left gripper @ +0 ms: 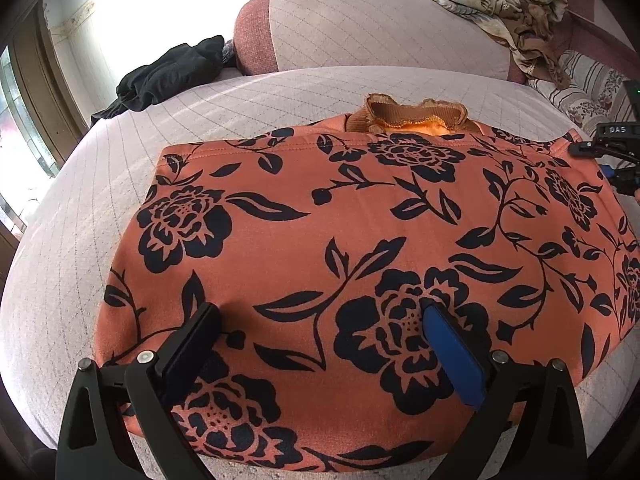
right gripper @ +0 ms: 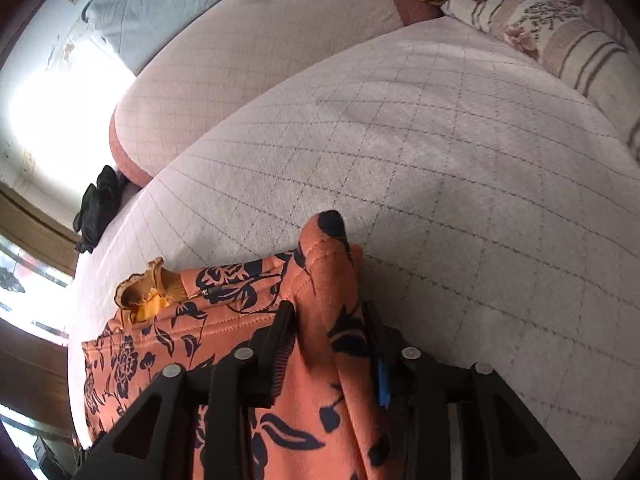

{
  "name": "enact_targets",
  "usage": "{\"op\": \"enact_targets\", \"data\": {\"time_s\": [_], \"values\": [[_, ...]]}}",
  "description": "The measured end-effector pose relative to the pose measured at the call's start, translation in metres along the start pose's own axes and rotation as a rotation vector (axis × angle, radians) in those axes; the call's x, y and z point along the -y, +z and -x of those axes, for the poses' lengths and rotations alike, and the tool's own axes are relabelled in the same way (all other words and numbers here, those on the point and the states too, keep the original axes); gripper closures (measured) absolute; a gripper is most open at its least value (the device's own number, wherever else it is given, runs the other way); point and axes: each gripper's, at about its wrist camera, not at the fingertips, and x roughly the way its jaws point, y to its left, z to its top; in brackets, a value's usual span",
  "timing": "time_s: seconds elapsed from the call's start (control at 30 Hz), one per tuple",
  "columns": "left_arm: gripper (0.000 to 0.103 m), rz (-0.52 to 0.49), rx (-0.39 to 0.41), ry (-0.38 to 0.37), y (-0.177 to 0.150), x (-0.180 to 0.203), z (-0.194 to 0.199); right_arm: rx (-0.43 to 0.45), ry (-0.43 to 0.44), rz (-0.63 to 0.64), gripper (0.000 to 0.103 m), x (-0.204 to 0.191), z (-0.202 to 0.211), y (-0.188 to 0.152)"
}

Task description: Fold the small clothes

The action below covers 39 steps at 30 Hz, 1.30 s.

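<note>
An orange garment [left gripper: 340, 220] with a black flower print lies spread flat on a pale quilted cushion [left gripper: 80, 260]. A brown ruffled trim [left gripper: 400, 114] pokes out at its far edge. My left gripper [left gripper: 320, 320] is open wide, and both fingertips rest on the near part of the cloth. In the right wrist view the garment's right-hand edge [right gripper: 332, 280] stands up as a raised fold between the fingers of my right gripper [right gripper: 330, 320], which is shut on it. The ruffled trim [right gripper: 148, 284] lies to the left. The right gripper's body [left gripper: 616, 152] shows at the right edge of the left wrist view.
A black garment [left gripper: 168, 72] lies crumpled at the cushion's far left corner. A patterned heap of clothes [left gripper: 508, 4] sits on the back cushion [left gripper: 380, 28]. A striped floral pillow [left gripper: 592, 88] lies at the right. Bare quilted surface [right gripper: 440, 160] stretches beyond the garment.
</note>
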Motion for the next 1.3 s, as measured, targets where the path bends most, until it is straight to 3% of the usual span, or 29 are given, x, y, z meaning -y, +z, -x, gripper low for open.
{"op": "enact_targets", "data": {"time_s": [0.03, 0.13, 0.2, 0.23, 0.33, 0.43, 0.5, 0.6, 0.67, 0.7, 0.73, 0.8, 0.93, 1.03, 1.13, 1.23, 1.3], "values": [[0.002, 0.005, 0.001, 0.008, 0.001, -0.002, 0.004, 0.043, -0.011, -0.025, 0.048, 0.001, 0.016, -0.005], [0.002, 0.023, 0.032, 0.006, -0.004, -0.010, 0.022, 0.136, -0.014, 0.010, 0.047, -0.015, 0.066, -0.029], [0.002, 0.031, 0.037, 0.008, -0.011, -0.017, 0.033, 0.154, 0.064, 0.032, 0.045, -0.027, 0.092, -0.049], [0.002, 0.038, 0.039, 0.011, -0.015, -0.021, 0.038, 0.139, 0.130, 0.047, 0.035, -0.034, 0.098, -0.059], [0.002, 0.075, 0.035, 0.015, -0.028, -0.037, 0.050, 0.052, 0.259, 0.066, 0.030, -0.039, 0.087, -0.087], [0.002, 0.108, 0.014, 0.015, -0.040, -0.050, 0.056, -0.057, 0.206, -0.104, 0.034, -0.004, 0.043, -0.103], [0.002, 0.127, 0.023, 0.020, -0.047, -0.058, 0.062, -0.005, 0.255, -0.177, 0.034, 0.002, 0.054, -0.104], [0.002, 0.161, 0.018, 0.014, -0.050, -0.065, 0.064, 0.060, 0.305, -0.109, 0.030, -0.019, 0.082, -0.100], [0.002, 0.181, 0.011, 0.009, -0.050, -0.067, 0.064, 0.089, 0.289, -0.104, 0.019, -0.019, 0.080, -0.102], [0.002, 0.185, 0.009, -0.004, -0.050, -0.068, 0.065, 0.041, 0.243, -0.137, 0.016, -0.010, 0.066, -0.103], [0.002, 0.183, 0.017, -0.012, -0.049, -0.069, 0.068, -0.028, 0.217, -0.198, 0.023, 0.003, 0.049, -0.105], [0.002, 0.173, 0.049, -0.002, -0.049, -0.069, 0.074, 0.024, 0.245, -0.233, 0.023, 0.005, 0.063, -0.103], [0.002, 0.212, 0.032, -0.033, -0.049, -0.072, 0.068, 0.099, 0.248, -0.141, 0.021, -0.013, 0.092, -0.105], [0.002, 0.198, 0.022, -0.042, -0.050, -0.068, 0.063, 0.016, 0.161, -0.200, 0.022, 0.009, 0.067, -0.118], [0.002, 0.186, 0.030, -0.038, -0.049, -0.066, 0.060, 0.090, 0.182, -0.236, 0.021, 0.015, 0.088, -0.123], [0.002, 0.204, 0.019, -0.060, -0.046, -0.065, 0.054, 0.150, 0.221, -0.194, 0.019, 0.002, 0.107, -0.124], [0.002, 0.198, 0.013, -0.067, -0.045, -0.062, 0.052, 0.113, 0.202, -0.168, 0.018, 0.003, 0.092, -0.130]]}}
